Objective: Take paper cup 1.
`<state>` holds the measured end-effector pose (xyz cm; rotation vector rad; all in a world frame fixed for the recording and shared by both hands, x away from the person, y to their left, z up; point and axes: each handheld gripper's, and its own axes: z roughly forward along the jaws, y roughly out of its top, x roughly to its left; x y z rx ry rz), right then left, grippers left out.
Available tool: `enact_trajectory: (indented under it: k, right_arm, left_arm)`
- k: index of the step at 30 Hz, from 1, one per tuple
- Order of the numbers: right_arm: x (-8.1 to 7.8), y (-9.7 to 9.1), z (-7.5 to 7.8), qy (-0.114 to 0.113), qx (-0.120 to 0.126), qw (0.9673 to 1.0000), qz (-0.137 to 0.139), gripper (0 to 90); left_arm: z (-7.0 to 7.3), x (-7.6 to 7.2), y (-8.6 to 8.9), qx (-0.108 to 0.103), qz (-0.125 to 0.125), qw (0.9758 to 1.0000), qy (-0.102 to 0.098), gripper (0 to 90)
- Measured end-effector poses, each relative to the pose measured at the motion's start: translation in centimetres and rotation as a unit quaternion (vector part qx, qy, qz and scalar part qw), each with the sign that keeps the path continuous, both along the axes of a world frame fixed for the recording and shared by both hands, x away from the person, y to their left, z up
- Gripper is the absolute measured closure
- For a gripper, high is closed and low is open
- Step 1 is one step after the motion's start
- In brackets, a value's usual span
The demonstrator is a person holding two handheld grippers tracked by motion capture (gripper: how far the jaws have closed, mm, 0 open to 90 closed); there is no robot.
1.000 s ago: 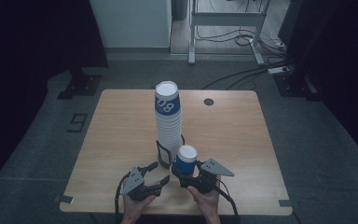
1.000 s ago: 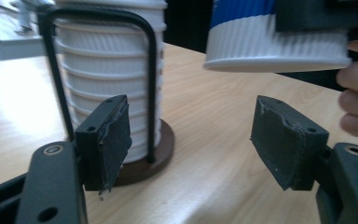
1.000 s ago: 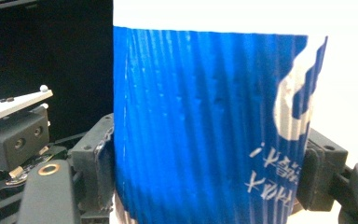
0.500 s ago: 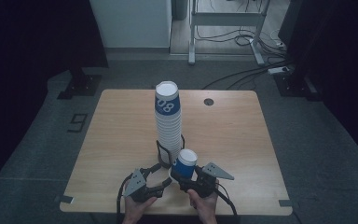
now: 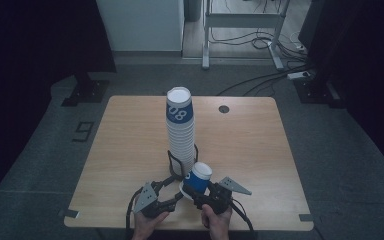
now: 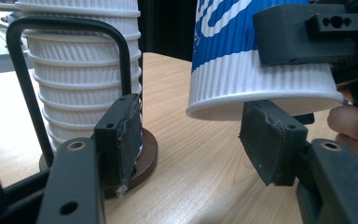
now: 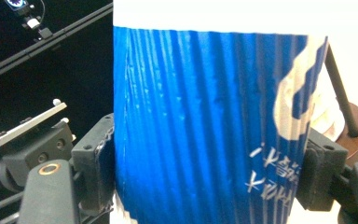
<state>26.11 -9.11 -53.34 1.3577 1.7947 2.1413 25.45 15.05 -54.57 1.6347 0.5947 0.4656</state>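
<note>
Right hand-held gripper (image 5: 196, 196) clamped on a blue-and-white ribbed paper cup (image 5: 197, 177), one black pad on either side of the wall, seen close in the right gripper view, where blue ridges and white lettering stand between the pads. Cup tipped over and held off the bench (image 5: 130, 135), wide rim toward the left hand-held gripper (image 5: 176, 192) and the narrow base up and away, just in front of the cup stack (image 5: 181, 131) as seen from the high view, on the person's side of it. Stack itself upright near the middle of the bench, white ribbed cups topped by a blue band, standing on a dark round base (image 6: 145, 154) with a black wire loop (image 6: 65, 28) rising around the lowest cups. Left hand-held gripper low beside that base, jaws apart with nothing pressed between them (just been closing somewhat), one pad (image 6: 121, 135) right against the bottom of the stack, the other pad (image 6: 270, 140) directly below the lifted cup's rim (image 6: 261, 109); whether that pad touches the rim, impossible to tell. Both hands at the near edge of the bench, well short of the stack's top, with a small dark round hole (image 5: 223, 108) in the bench beyond the stack and to its right.
</note>
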Motion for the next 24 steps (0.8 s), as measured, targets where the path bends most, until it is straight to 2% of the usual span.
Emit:
enact_trajectory:
  k: [1, 8, 19, 24]
  right_arm:
    - [0.0, 0.1, 0.0, 0.008, 0.008, 0.9999, 0.005, 22.8]
    - [0.1, 0.2, 0.0, 0.026, 0.034, 0.999, 0.016, 22.8]
    - [0.2, 0.6, -0.1, 0.044, 0.043, 0.9976, 0.031, 22.7]
    - [0.1, 1.1, 0.0, 0.05, 0.039, 0.997, 0.045, 22.6]
  left_arm:
    - [0.0, 0.0, -0.1, -0.001, 0.001, 1.0, -0.002, 41.8]
    - [0.0, -0.1, -0.3, 0.004, 0.005, 0.9999, -0.011, 50.2]
    - [0.3, 0.0, -1.1, 0.017, 0.011, 0.9992, -0.033, 63.3]
    - [0.4, 0.1, -1.4, 0.011, 0.017, 0.9991, -0.037, 67.0]
